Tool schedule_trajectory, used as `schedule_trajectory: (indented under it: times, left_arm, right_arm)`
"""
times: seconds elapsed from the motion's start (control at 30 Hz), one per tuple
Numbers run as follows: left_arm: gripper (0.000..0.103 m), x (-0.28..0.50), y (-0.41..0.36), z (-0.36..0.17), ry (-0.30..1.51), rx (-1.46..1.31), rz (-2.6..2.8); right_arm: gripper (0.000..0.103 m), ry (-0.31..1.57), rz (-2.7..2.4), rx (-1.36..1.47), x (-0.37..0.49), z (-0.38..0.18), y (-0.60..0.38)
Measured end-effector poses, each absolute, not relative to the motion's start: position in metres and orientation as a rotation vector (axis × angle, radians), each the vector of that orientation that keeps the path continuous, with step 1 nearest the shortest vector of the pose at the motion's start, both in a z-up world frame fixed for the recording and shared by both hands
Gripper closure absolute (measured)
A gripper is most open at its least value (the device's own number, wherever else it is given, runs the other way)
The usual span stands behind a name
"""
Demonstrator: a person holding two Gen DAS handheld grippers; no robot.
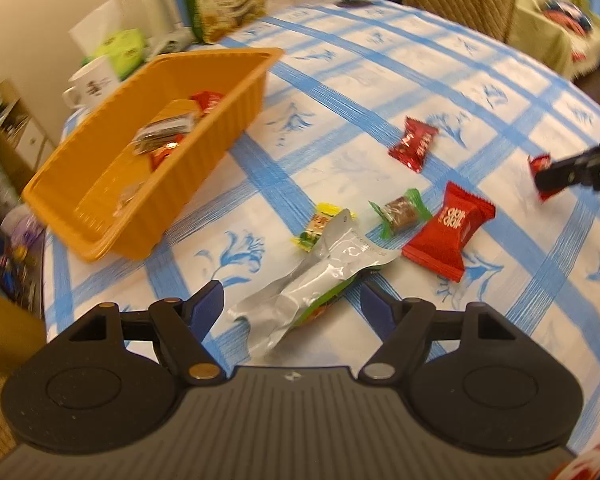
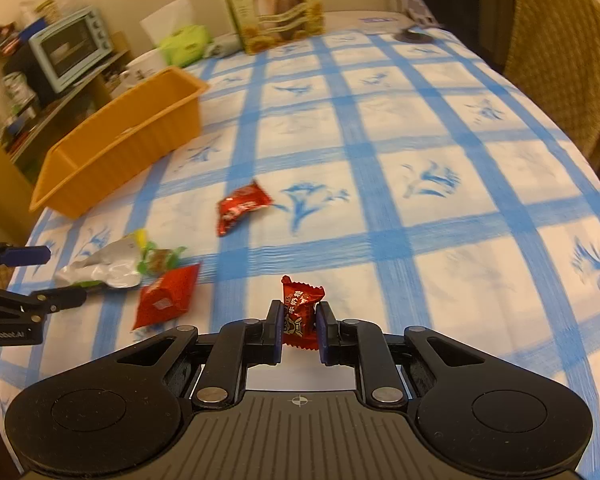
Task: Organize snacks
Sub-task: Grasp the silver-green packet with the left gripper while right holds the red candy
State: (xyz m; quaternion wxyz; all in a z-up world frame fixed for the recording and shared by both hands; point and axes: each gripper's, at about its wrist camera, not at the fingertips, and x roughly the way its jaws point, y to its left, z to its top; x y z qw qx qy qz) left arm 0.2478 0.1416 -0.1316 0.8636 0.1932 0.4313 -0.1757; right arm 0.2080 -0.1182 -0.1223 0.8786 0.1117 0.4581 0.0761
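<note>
Red snacks (image 1: 413, 145) – three loose – one in right tongs (image 2: 299, 326).

Warm dim indoor light, motion blur, fisheye bending at edges

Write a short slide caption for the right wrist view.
Right gripper shut on a small red candy above the blue-checked tablecloth, orange bin waiting at left.

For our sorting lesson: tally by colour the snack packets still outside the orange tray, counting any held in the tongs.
Red: 3
Green: 1
Yellow: 1
Silver: 1
Total: 6
</note>
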Motion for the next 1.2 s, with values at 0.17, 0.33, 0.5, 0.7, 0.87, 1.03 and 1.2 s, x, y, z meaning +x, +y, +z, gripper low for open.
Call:
schedule_trajectory:
  times: [0.17, 0.33, 0.5, 0.7, 0.87, 1.03, 1.2]
  left_arm:
    - [0.036, 0.26, 0.134, -0.141, 0.918, 0.451, -0.422]
    - [0.051, 0.268, 0.126, -0.144, 0.945, 0.44, -0.471]
    - [0.073, 0.268, 0.124, -0.143, 0.981, 0.377, -0.475]
    - [0.078, 0.259, 0.127, -0.142, 1.017, 0.303, -0.443]
    - [0.079, 0.249, 0.13, -0.14, 1.041, 0.247, -0.408]
    - [0.08, 0.239, 0.132, -0.136, 1.04, 0.214, -0.37]
    - [0.08, 0.231, 0.135, -0.123, 1.021, 0.166, -0.339]
  right_arm:
    - [0.086, 0.958, 0.109, 0.262, 0.203, -0.121, -0.13]
    - [0.086, 0.959, 0.077, 0.276, 0.198, -0.119, -0.139]
    - [0.086, 0.958, 0.061, 0.286, 0.196, -0.118, -0.145]
    - [0.086, 0.953, 0.069, 0.292, 0.196, -0.116, -0.148]
    - [0.086, 0.951, 0.097, 0.293, 0.196, -0.114, -0.147]
    - [0.086, 0.947, 0.135, 0.289, 0.196, -0.112, -0.143]
    - [0.086, 0.938, 0.177, 0.281, 0.196, -0.107, -0.14]
